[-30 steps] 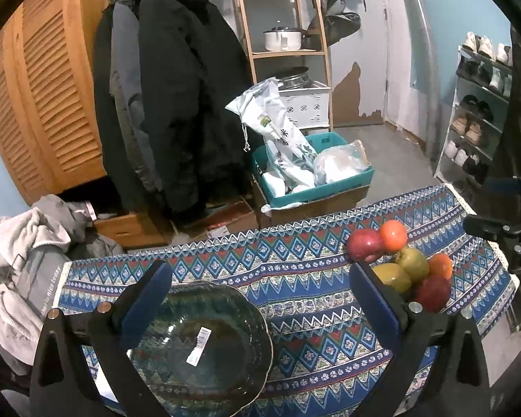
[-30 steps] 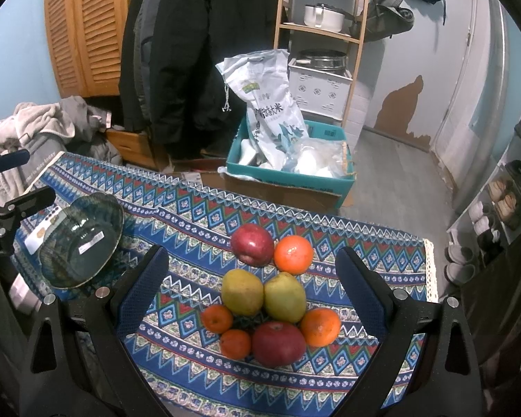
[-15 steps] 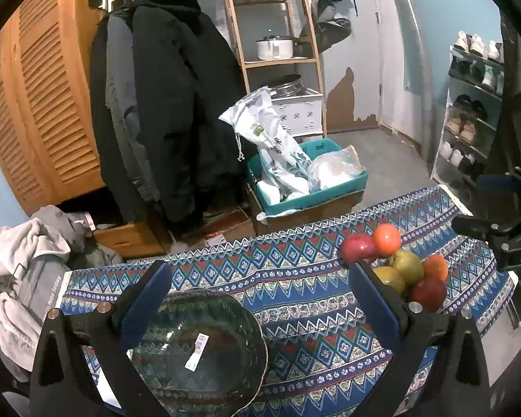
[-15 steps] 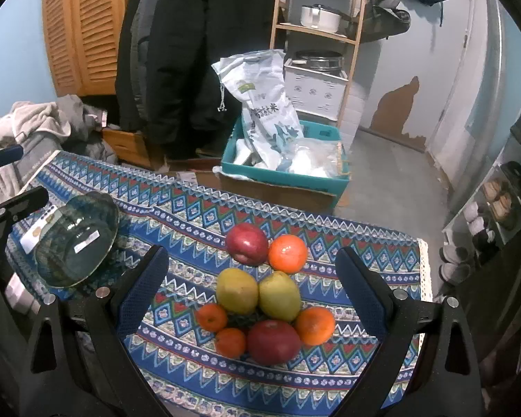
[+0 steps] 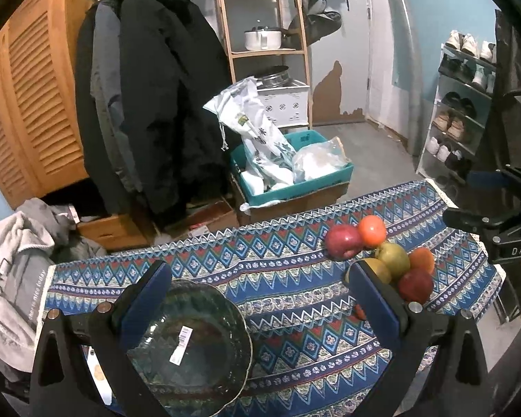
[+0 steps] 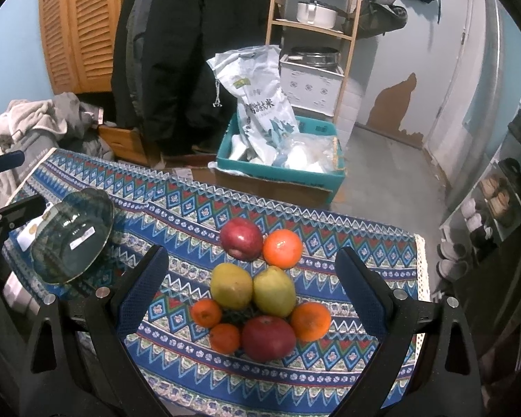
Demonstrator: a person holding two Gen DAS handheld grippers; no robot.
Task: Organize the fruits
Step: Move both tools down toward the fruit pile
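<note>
A cluster of fruit lies on the patterned tablecloth [image 6: 177, 208]: two red apples [image 6: 241, 238] [image 6: 268, 337], two yellow-green pears [image 6: 231, 285] [image 6: 273, 291] and several oranges [image 6: 282, 248]. My right gripper [image 6: 253, 278] is open and empty, hovering above the cluster. A dark glass bowl [image 5: 191, 347] with a price sticker sits at the table's left end. My left gripper [image 5: 258, 290] is open and empty above the bowl's right rim. The fruit also shows in the left wrist view [image 5: 344, 241], to the right. The bowl shows in the right wrist view [image 6: 71, 236].
Behind the table stand a teal crate [image 6: 281, 160] with a rice bag, a wooden shelf [image 6: 312, 31] with pots, hanging dark coats [image 5: 156, 97] and a pile of clothes [image 5: 10, 260]. A shoe rack [image 5: 465, 111] stands at the right.
Both grippers have risen and drawn back slightly, so fruit and bowl sit a little lower and smaller in view. Both stay open and empty.
</note>
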